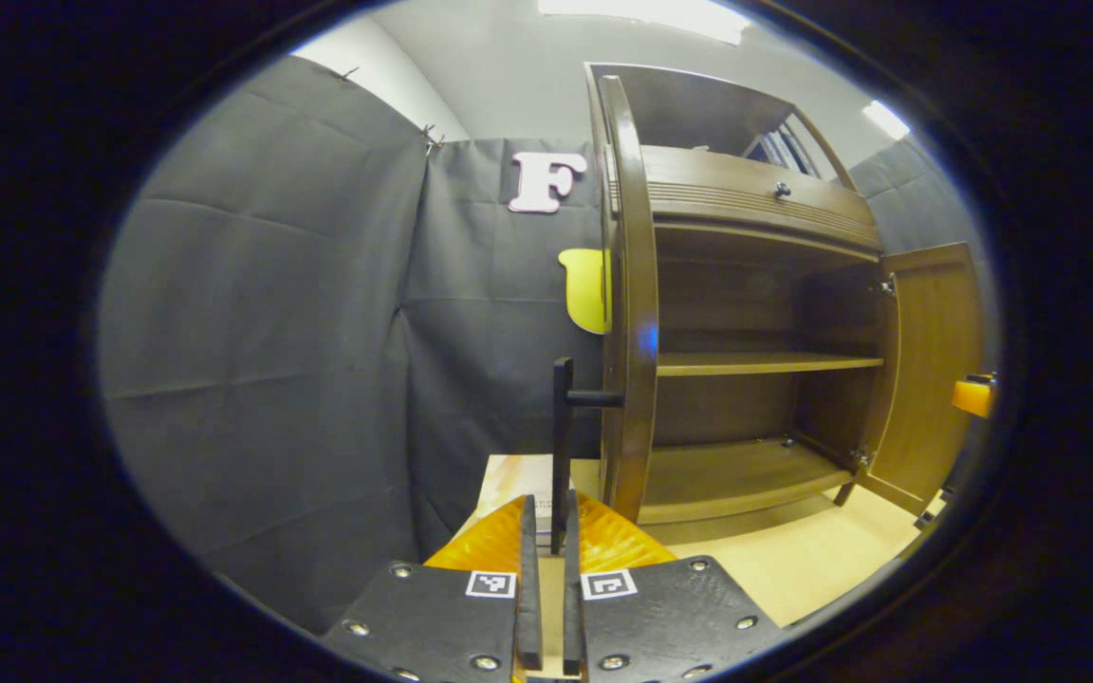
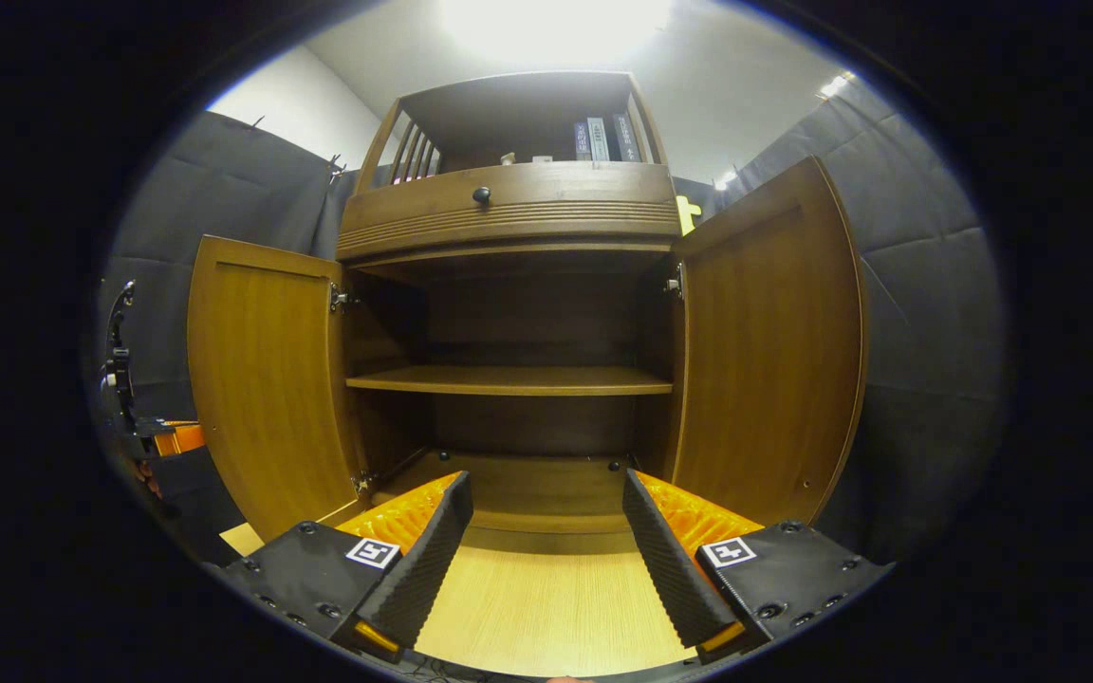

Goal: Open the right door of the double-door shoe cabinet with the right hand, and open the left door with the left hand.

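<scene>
Brown wooden double-door shoe cabinet (image 2: pixel 509 218) upright on the pale wood floor (image 2: pixel 546 607), front facing the right gripper view. Both doors swung out: left door (image 2: pixel 267 379) and right door (image 2: pixel 769 351), long axes vertical. Inside, one middle shelf (image 2: pixel 509 379) and bottom board, both bare; books up in the top open bay (image 2: pixel 599 138).

Left gripper (image 1: pixel 546 531) clenched on the left door's black vertical bar handle (image 1: pixel 561 417), door edge-on. Right gripper (image 2: pixel 546 503) released, fingers wide apart, holding nothing.
</scene>
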`<state>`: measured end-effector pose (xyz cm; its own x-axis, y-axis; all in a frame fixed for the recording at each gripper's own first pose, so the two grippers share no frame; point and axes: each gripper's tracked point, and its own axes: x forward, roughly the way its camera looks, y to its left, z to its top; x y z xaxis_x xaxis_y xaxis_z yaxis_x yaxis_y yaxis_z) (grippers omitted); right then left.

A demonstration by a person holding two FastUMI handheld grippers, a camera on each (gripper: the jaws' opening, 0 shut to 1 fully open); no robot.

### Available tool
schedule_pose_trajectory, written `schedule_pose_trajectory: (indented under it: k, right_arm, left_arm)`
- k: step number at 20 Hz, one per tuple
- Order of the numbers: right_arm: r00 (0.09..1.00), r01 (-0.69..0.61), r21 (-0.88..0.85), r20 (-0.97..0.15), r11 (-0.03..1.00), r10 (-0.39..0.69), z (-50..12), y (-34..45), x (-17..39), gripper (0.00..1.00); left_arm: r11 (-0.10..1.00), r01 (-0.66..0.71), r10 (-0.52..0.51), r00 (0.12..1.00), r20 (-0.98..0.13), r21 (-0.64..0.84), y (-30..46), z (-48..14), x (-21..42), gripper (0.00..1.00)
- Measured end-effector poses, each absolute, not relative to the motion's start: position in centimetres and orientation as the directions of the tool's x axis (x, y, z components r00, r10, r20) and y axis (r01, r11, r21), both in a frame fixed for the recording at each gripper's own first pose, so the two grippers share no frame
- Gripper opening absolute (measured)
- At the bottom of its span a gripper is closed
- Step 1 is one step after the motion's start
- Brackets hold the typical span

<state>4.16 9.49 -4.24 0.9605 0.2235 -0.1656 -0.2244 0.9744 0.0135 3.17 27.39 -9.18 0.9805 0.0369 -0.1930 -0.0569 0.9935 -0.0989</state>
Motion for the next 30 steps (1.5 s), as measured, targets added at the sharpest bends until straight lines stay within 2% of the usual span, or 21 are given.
schedule_pose_trajectory:
  k: [8,9,10,22,23,24,27,28,30]
  right_arm:
    - [0.965,-0.239,-0.003,-0.109,0.971,0.237,-1.4,7.2,1.7,1.0]
    - [0.965,-0.243,-0.002,-0.108,0.97,0.241,-1.2,6.8,1.2,0.96]
    - [0.965,-0.244,-0.001,-0.104,0.97,0.242,-1.0,6.2,0.6,1.0]
    - [0.976,-0.207,-0.015,-0.071,0.978,0.205,0.6,-0.2,-4.0,1.0]
    - [0.977,-0.204,-0.016,-0.072,0.979,0.203,0.5,-0.5,-4.2,1.0]
    - [0.977,-0.203,-0.015,-0.071,0.979,0.201,0.6,-0.8,-4.3,0.96]
    - [0.978,-0.199,-0.006,-0.07,0.98,0.198,0.7,-1.3,-4.9,0.96]
    - [0.978,-0.199,-0.003,-0.069,0.98,0.198,0.7,-1.4,-5.0,1.0]
    - [0.978,-0.199,0.0,-0.066,0.98,0.199,0.9,-1.4,-5.3,1.0]
  left_arm:
    - [0.995,-0.051,0.041,0.992,-0.117,-0.084,24.0,-3.7,-2.0,0.12]
    - [0.995,-0.05,0.041,0.993,-0.114,-0.083,23.3,-3.1,-2.7,0.12]
    - [0.996,-0.045,0.036,0.993,-0.11,-0.083,22.5,-2.6,-3.4,0.12]
    - [0.997,0.035,-0.039,0.998,-0.057,-0.071,14.0,1.0,-9.0,0.12]
    - [0.997,0.038,-0.041,0.998,-0.055,-0.06,13.7,1.2,-9.5,0.12]
    - [0.998,0.044,-0.047,0.997,-0.056,-0.051,13.4,1.1,-9.8,0.16]
    - [0.999,0.035,-0.037,0.998,-0.058,-0.034,13.2,1.2,-10.7,0.27]
    - [0.999,0.03,-0.033,0.998,-0.06,-0.037,13.1,1.1,-10.7,0.27]
    - [0.999,0.019,-0.021,0.998,-0.064,-0.042,13.6,0.8,-10.9,0.28]
